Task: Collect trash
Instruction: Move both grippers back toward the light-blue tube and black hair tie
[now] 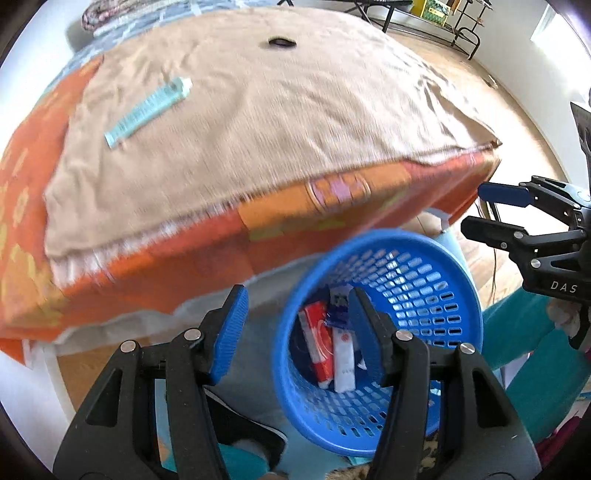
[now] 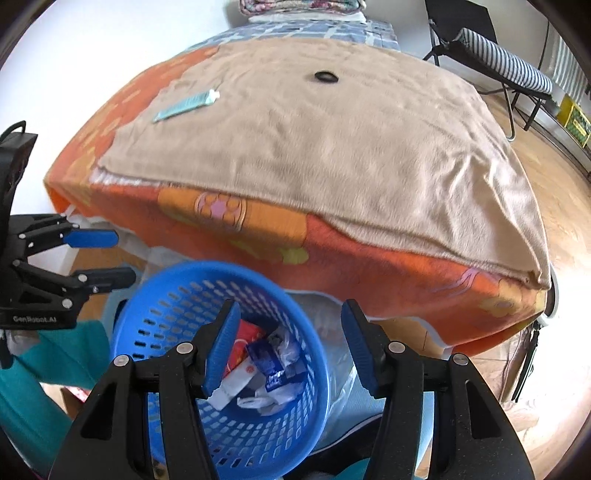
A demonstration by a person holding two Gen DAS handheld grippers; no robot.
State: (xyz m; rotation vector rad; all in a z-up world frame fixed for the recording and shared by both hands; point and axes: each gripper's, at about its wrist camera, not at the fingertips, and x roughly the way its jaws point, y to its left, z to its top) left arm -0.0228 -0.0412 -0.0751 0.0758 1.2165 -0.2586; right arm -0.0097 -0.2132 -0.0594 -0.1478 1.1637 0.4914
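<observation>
A blue perforated basket [image 1: 436,280] [image 2: 173,306] stands below the bed's near edge and holds several wrappers, among them a red one [image 1: 317,343] [image 2: 245,339] and a blue one [image 2: 271,363]. My left gripper [image 1: 295,332] is open and empty above the basket. My right gripper [image 2: 288,347] is open and empty, also above the basket. A pale green tube [image 1: 147,110] [image 2: 186,104] lies on the beige blanket [image 1: 258,122] [image 2: 332,147] at the far left. A small black ring [image 1: 281,42] [image 2: 326,77] lies further back on it.
The bed has an orange patterned cover [image 1: 184,273] [image 2: 369,254]. A folding chair [image 2: 491,62] stands on the wooden floor [image 2: 565,221] to the right. My teal sleeve [image 2: 51,354] is beside the basket. Folded fabric [image 2: 299,7] lies at the bed's far end.
</observation>
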